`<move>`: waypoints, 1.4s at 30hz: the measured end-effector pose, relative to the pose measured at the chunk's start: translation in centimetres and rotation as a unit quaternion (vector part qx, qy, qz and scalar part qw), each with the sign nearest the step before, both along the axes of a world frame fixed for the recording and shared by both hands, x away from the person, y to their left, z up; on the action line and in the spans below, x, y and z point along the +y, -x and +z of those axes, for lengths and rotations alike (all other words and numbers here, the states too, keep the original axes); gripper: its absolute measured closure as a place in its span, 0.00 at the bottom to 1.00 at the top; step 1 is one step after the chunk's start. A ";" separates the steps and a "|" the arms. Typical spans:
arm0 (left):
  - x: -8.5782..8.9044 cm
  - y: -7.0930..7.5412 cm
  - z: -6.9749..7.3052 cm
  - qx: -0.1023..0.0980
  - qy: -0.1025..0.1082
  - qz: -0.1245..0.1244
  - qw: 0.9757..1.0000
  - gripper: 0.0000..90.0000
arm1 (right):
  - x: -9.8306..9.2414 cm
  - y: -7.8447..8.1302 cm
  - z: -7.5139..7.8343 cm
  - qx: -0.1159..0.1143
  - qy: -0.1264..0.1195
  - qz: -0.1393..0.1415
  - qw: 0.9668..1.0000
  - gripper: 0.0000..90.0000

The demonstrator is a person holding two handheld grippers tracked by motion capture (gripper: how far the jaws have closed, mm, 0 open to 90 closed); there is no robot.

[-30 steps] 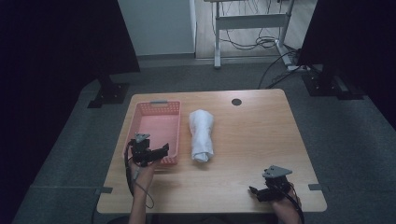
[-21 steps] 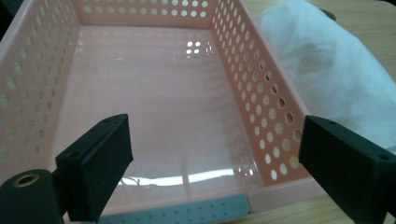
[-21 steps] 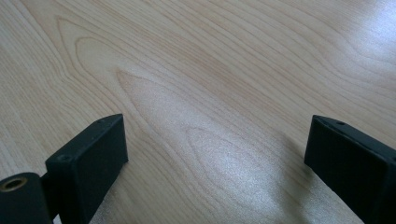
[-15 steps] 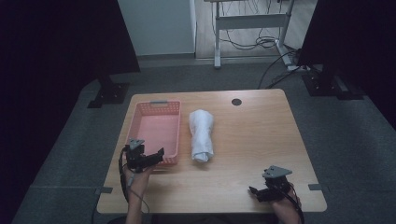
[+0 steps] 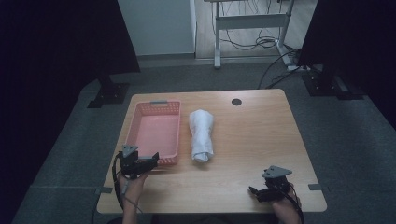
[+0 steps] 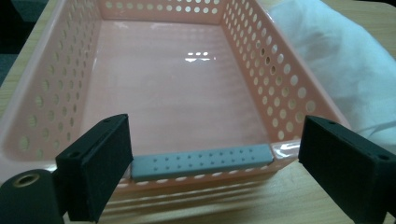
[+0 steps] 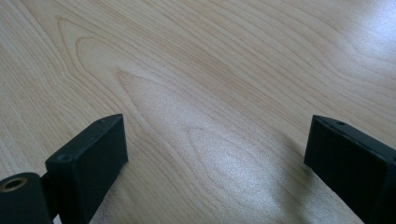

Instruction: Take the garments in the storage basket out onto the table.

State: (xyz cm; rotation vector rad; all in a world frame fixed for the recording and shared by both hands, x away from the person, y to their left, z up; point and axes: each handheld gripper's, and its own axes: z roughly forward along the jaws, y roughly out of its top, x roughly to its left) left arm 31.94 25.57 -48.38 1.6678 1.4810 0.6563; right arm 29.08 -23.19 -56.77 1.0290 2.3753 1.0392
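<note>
The left gripper (image 6: 215, 163) is seen with its fingers (image 6: 95, 165) spread wide, nothing held between them, and between them the grey handle (image 6: 201, 162) on the near rim of the pink basket (image 6: 56, 88) is framed. In the high view the left gripper (image 5: 152, 158) is held just short of the basket's (image 5: 173, 126) near end, at the left front of the surface (image 5: 261, 135). Compared with a second ago, it has been drawn back toward the person and lowered toward the surface edge; before, it was held over the basket's near left corner.

The right gripper (image 7: 215, 154) is likewise seen with its fingers (image 7: 91, 161) spread apart and empty, with bare wood grain (image 7: 196, 70) beneath them. In the high view the right gripper (image 5: 256, 191) is placed at the right front of the surface, where it was a second ago.

The basket is empty and lies on the left half of the surface. A rolled white towel (image 5: 201, 134) is laid just beside its right wall, lengthwise, unmoved since the earlier frames. In the left gripper view the towel (image 6: 336, 70) is seen past the basket's perforated wall.
</note>
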 end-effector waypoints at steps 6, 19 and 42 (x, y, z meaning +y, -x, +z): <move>0.3 0.8 -0.4 -0.002 0.000 -0.009 1.000 0.10 | 0.0 0.0 0.0 0.000 0.000 0.000 1.000 0.06; 0.2 1.3 -0.9 -0.014 0.006 -0.030 0.999 0.10 | 0.0 0.0 0.0 0.001 0.000 -0.003 1.000 0.05; 1.8 2.2 -0.9 -0.018 0.005 -0.025 1.000 0.11 | 0.1 0.0 0.0 -0.003 0.002 -0.008 1.000 0.05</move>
